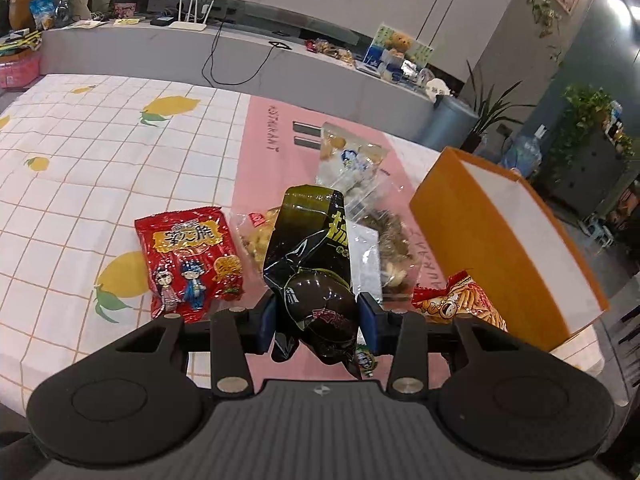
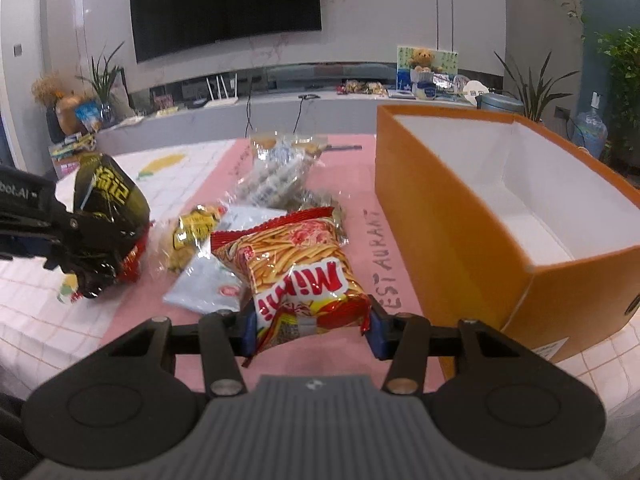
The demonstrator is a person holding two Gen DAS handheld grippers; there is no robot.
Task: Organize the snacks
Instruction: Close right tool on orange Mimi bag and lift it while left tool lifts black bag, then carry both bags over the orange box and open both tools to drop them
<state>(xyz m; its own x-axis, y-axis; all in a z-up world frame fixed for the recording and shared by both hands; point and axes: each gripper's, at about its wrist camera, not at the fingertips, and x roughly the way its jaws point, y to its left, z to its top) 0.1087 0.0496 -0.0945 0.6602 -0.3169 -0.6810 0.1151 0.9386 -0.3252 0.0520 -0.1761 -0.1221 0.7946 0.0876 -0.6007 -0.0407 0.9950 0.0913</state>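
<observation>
Left gripper (image 1: 318, 322) clamped on black packet (image 1: 308, 248), right gripper (image 2: 312, 326) clamped on Mimi packet (image 2: 304, 268)

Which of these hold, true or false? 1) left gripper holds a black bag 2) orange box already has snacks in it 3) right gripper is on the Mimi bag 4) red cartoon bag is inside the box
1) True: the left gripper is shut on the black bag.
2) False: the orange box shows only its bare white inside.
3) True: the right gripper clamps the Mimi bag.
4) False: the red cartoon bag lies on the tablecloth.
</observation>
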